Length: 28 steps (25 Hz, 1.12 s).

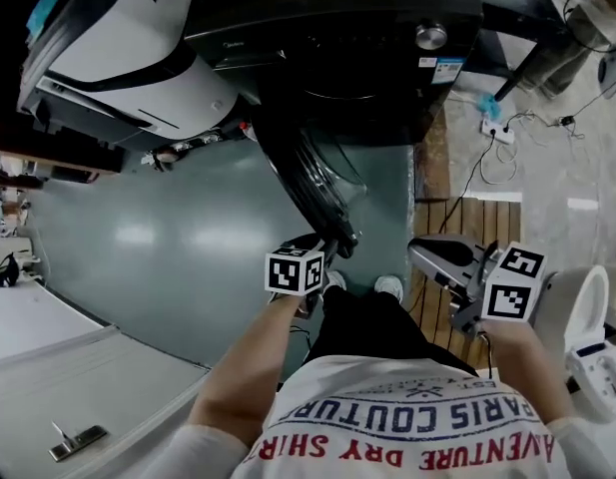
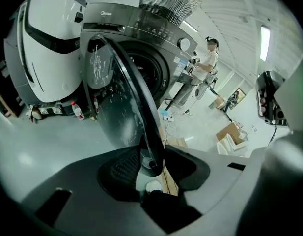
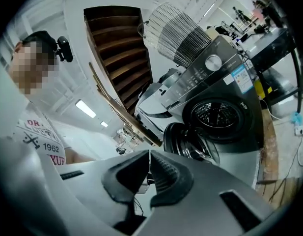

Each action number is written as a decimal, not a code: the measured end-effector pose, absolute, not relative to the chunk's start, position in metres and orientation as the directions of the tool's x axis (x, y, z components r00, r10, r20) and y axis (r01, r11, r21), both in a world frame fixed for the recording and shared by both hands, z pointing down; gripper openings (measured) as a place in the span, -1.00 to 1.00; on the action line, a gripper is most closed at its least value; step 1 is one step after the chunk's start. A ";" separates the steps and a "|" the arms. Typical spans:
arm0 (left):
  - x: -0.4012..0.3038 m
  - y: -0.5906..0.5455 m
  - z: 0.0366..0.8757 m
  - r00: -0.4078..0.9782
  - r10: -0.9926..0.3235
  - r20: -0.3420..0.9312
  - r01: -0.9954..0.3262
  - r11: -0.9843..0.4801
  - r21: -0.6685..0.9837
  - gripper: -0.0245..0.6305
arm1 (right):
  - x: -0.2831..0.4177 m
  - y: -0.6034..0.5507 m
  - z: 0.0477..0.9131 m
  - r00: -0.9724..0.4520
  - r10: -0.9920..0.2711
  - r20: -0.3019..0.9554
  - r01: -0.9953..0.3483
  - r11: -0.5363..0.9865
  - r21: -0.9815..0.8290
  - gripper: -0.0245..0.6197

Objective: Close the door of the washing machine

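The dark front-loading washing machine [image 1: 367, 58] stands at the top of the head view, its round door [image 1: 308, 178] swung out towards me. My left gripper [image 1: 332, 252] is shut on the door's outer rim. In the left gripper view the door [image 2: 117, 97] runs edge-on between the pads of the left gripper [image 2: 152, 163], with the drum opening [image 2: 149, 73] behind it. My right gripper [image 1: 419, 254] hangs to the right of the door, apart from it. In the right gripper view the right gripper [image 3: 149, 163] is shut on nothing, and the machine [image 3: 225, 97] and its door [image 3: 188, 144] lie ahead.
A white appliance [image 1: 128, 48] stands left of the washer, with a bottle [image 2: 76, 110] on the floor by it. A wooden slat platform [image 1: 467, 228] and a power strip with cables [image 1: 497, 133] lie to the right. My shoes [image 1: 387, 287] stand below the door. A person [image 2: 205, 65] stands far behind.
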State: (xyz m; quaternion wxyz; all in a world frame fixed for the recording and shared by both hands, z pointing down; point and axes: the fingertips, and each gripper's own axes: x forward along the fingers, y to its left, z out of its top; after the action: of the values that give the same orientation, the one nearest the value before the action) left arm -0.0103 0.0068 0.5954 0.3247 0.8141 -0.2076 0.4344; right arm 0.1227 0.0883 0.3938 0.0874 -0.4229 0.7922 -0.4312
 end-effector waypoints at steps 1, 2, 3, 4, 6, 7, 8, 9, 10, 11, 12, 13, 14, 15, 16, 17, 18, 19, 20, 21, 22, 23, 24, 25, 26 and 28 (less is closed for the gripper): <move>-0.003 0.007 0.595 0.546 -0.047 0.837 -0.614 -0.702 0.361 -0.41 | 0.128 0.091 0.394 -0.614 -0.755 0.229 -0.600 0.259 -0.756 -0.85; 0.005 0.007 0.595 0.552 -0.038 0.833 -0.608 -0.702 0.371 -0.41 | 0.134 0.094 0.394 -0.601 -0.765 0.231 -0.606 0.248 -0.756 -0.85; 0.013 0.007 0.594 0.557 -0.032 0.830 -0.602 -0.703 0.377 -0.41 | 0.139 0.096 0.395 -0.588 -0.774 0.232 -0.610 0.236 -0.756 -0.85; 0.022 0.007 0.594 0.561 -0.026 0.827 -0.597 -0.705 0.382 -0.40 | 0.144 0.099 0.395 -0.577 -0.783 0.234 -0.614 0.226 -0.757 -0.85; 0.037 0.008 0.593 0.572 -0.017 0.820 -0.581 -0.715 0.390 -0.40 | 0.152 0.105 0.398 -0.557 -0.795 0.241 -0.622 0.207 -0.755 -0.85; 0.044 0.008 0.593 0.578 -0.013 0.816 -0.571 -0.721 0.393 -0.40 | 0.155 0.107 0.399 -0.548 -0.799 0.246 -0.626 0.197 -0.754 -0.85; 0.051 0.009 0.593 0.584 -0.009 0.812 -0.562 -0.726 0.396 -0.40 | 0.158 0.110 0.401 -0.539 -0.804 0.251 -0.629 0.187 -0.754 -0.85; 0.057 0.008 0.593 0.589 -0.003 0.808 -0.553 -0.731 0.401 -0.40 | 0.160 0.111 0.403 -0.530 -0.809 0.255 -0.631 0.176 -0.756 -0.85; 0.063 0.008 0.592 0.594 0.005 0.804 -0.543 -0.735 0.406 -0.39 | 0.163 0.112 0.404 -0.521 -0.814 0.258 -0.632 0.164 -0.758 -0.85; 0.069 0.007 0.592 0.598 0.014 0.801 -0.532 -0.741 0.409 -0.39 | 0.166 0.112 0.406 -0.511 -0.819 0.261 -0.632 0.153 -0.760 -0.85; 0.075 0.006 0.592 0.599 0.023 0.800 -0.519 -0.749 0.410 -0.39 | 0.168 0.112 0.408 -0.502 -0.824 0.263 -0.632 0.142 -0.762 -0.85; 0.080 0.006 0.592 0.599 0.033 0.800 -0.505 -0.760 0.409 -0.39 | 0.171 0.112 0.408 -0.493 -0.829 0.265 -0.632 0.132 -0.763 -0.85; 0.086 0.006 0.593 0.596 0.043 0.802 -0.489 -0.773 0.405 -0.40 | 0.173 0.111 0.408 -0.484 -0.833 0.266 -0.633 0.124 -0.764 -0.85; 0.091 0.006 0.593 0.592 0.055 0.804 -0.470 -0.787 0.400 -0.40 | 0.176 0.111 0.408 -0.474 -0.839 0.268 -0.637 0.116 -0.762 -0.85; 0.097 0.006 0.593 0.590 0.065 0.805 -0.449 -0.802 0.394 -0.39 | 0.181 0.110 0.407 -0.462 -0.845 0.271 -0.644 0.109 -0.758 -0.85; 0.103 0.005 0.593 0.589 0.075 0.805 -0.429 -0.815 0.389 -0.39 | 0.186 0.108 0.406 -0.447 -0.851 0.274 -0.652 0.100 -0.752 -0.85; 0.109 0.004 0.593 0.589 0.083 0.804 -0.409 -0.828 0.385 -0.39 | 0.192 0.106 0.405 -0.431 -0.859 0.277 -0.659 0.090 -0.747 -0.85; 0.115 0.002 0.593 0.590 0.089 0.803 -0.391 -0.838 0.380 -0.40 | 0.197 0.104 0.405 -0.415 -0.866 0.279 -0.664 0.078 -0.744 -0.85; 0.121 0.000 0.593 0.589 0.091 0.803 -0.377 -0.848 0.373 -0.42 | 0.203 0.102 0.405 -0.398 -0.873 0.281 -0.667 0.065 -0.742 -0.85; 0.126 -0.003 0.592 0.586 0.090 0.806 -0.367 -0.857 0.363 -0.47 | 0.207 0.101 0.405 -0.382 -0.879 0.284 -0.669 0.051 -0.741 -0.85; 0.131 -0.007 0.592 0.578 0.086 0.811 -0.360 -0.865 0.349 -0.53 | 0.211 0.100 0.406 -0.367 -0.884 0.288 -0.669 0.037 -0.742 -0.85; 0.135 -0.010 0.593 0.570 0.084 0.818 -0.354 -0.873 0.336 -0.62 | 0.215 0.099 0.408 -0.355 -0.888 0.291 -0.669 0.023 -0.743 -0.85; 0.139 -0.012 0.593 0.563 0.087 0.822 -0.347 -0.878 0.331 -0.62 | 0.218 0.099 0.409 -0.343 -0.892 0.294 -0.667 0.011 -0.745 -0.85; 0.144 -0.013 0.594 0.561 0.094 0.823 -0.339 -0.880 0.332 -0.62 | 0.221 0.099 0.410 -0.333 -0.895 0.296 -0.663 -0.001 -0.748 -0.85; 0.150 -0.015 0.594 0.562 0.102 0.821 -0.331 -0.882 0.336 -0.63 | 0.225 0.099 0.411 -0.324 -0.898 0.298 -0.660 -0.011 -0.751 -0.85; 0.162 -0.020 0.594 0.567 0.110 0.816 -0.320 -0.884 0.342 -0.65 | 0.232 0.097 0.412 -0.308 -0.903 0.301 -0.656 -0.027 -0.754 -0.85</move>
State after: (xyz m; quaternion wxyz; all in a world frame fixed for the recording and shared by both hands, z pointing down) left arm 0.1624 -0.0195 0.5943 0.2333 0.8538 -0.0615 0.4613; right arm 0.2320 0.0967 0.4122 0.1422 -0.5707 0.6827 -0.4336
